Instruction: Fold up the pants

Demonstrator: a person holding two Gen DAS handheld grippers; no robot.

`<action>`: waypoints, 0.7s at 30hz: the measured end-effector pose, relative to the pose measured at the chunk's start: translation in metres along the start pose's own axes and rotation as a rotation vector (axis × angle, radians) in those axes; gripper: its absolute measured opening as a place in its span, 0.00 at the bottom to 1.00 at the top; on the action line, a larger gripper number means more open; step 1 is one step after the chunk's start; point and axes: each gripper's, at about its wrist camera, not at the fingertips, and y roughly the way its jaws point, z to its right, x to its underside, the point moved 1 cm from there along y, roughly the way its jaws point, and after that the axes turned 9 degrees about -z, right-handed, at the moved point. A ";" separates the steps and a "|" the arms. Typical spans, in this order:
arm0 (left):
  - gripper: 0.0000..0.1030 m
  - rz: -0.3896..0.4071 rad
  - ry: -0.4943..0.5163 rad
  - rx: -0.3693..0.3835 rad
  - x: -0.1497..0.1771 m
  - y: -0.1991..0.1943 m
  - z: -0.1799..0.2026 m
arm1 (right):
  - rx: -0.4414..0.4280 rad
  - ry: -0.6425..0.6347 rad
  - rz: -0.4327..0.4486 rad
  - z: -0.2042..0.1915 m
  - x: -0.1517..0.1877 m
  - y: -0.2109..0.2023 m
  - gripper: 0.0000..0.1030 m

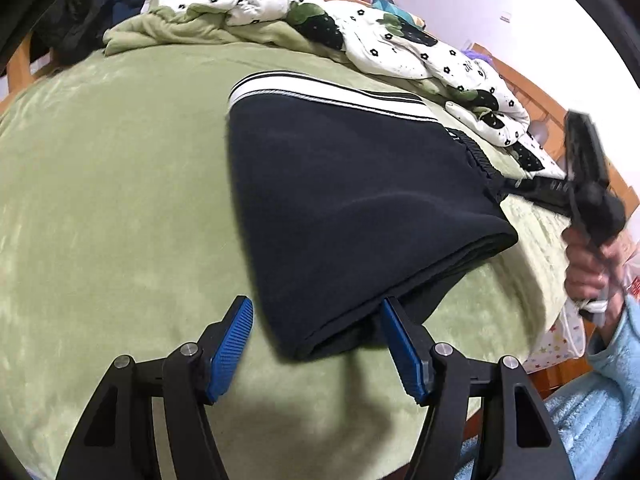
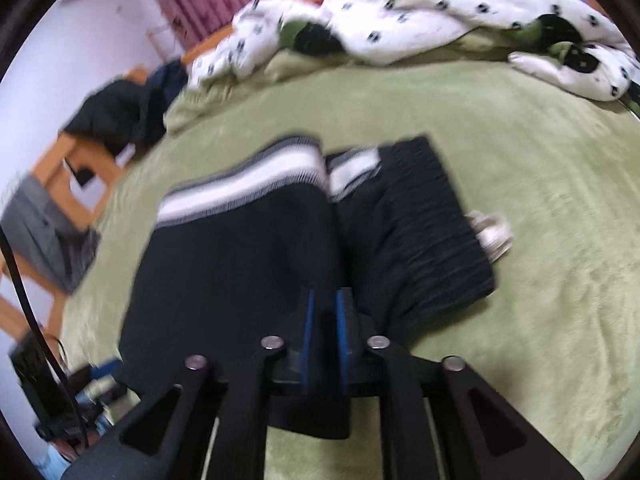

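1. Pants (image 1: 344, 208) lay folded on the blanket (image 1: 120, 200), center of the bed.
2. Left gripper (image 1: 316, 320) sat at the pants' 6 o'clock edge; right gripper (image 2: 324, 312) at their 3 o'clock.
3. Quilt (image 1: 360, 32) lay bunched behind, 12 to 2 o'clock.

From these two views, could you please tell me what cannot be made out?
- Left wrist view: the right gripper is motion-blurred at the frame edge; its finger state is unclear.
- Right wrist view: the blue pads are near-closed over the folded black striped pants; blur hides whether fabric is pinched.
- The small white item beside the pants is unidentifiable.
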 end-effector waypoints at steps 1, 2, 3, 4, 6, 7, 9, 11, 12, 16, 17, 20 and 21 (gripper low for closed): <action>0.62 -0.006 -0.007 0.001 0.002 -0.001 -0.004 | 0.010 -0.006 -0.019 -0.002 0.002 0.006 0.13; 0.62 -0.010 -0.012 0.000 0.004 -0.001 -0.006 | 0.047 -0.017 -0.033 -0.006 0.005 0.014 0.13; 0.62 -0.013 -0.015 0.000 0.005 -0.002 -0.008 | 0.067 -0.027 -0.032 -0.008 0.007 0.018 0.13; 0.62 -0.014 -0.017 0.007 0.007 -0.003 -0.010 | 0.080 -0.035 -0.029 -0.010 0.009 0.022 0.13; 0.62 -0.015 -0.023 0.021 0.007 -0.002 -0.012 | 0.086 -0.026 -0.035 -0.012 0.009 0.028 0.13; 0.62 -0.018 -0.027 0.030 0.008 -0.001 -0.012 | 0.080 -0.021 -0.036 -0.013 0.009 0.027 0.12; 0.62 -0.023 -0.025 0.045 0.008 0.001 -0.012 | 0.024 -0.045 -0.025 -0.021 0.008 0.020 0.00; 0.62 -0.021 -0.015 0.051 0.010 0.004 -0.008 | 0.039 -0.077 0.039 -0.030 0.009 0.005 0.00; 0.62 -0.020 -0.010 0.042 0.010 0.005 -0.007 | 0.061 -0.094 0.055 -0.036 0.005 0.001 0.00; 0.62 -0.025 -0.006 0.013 0.011 0.011 -0.003 | 0.061 -0.077 0.000 -0.026 0.004 0.009 0.00; 0.62 -0.023 -0.001 0.013 0.011 0.011 -0.003 | 0.065 -0.076 -0.016 -0.023 0.005 0.013 0.01; 0.62 -0.009 0.018 0.000 0.012 0.007 0.000 | 0.051 -0.072 -0.035 -0.011 0.013 0.016 0.01; 0.62 -0.005 0.019 -0.002 0.012 0.006 0.000 | 0.042 -0.066 -0.031 -0.007 0.013 0.015 0.01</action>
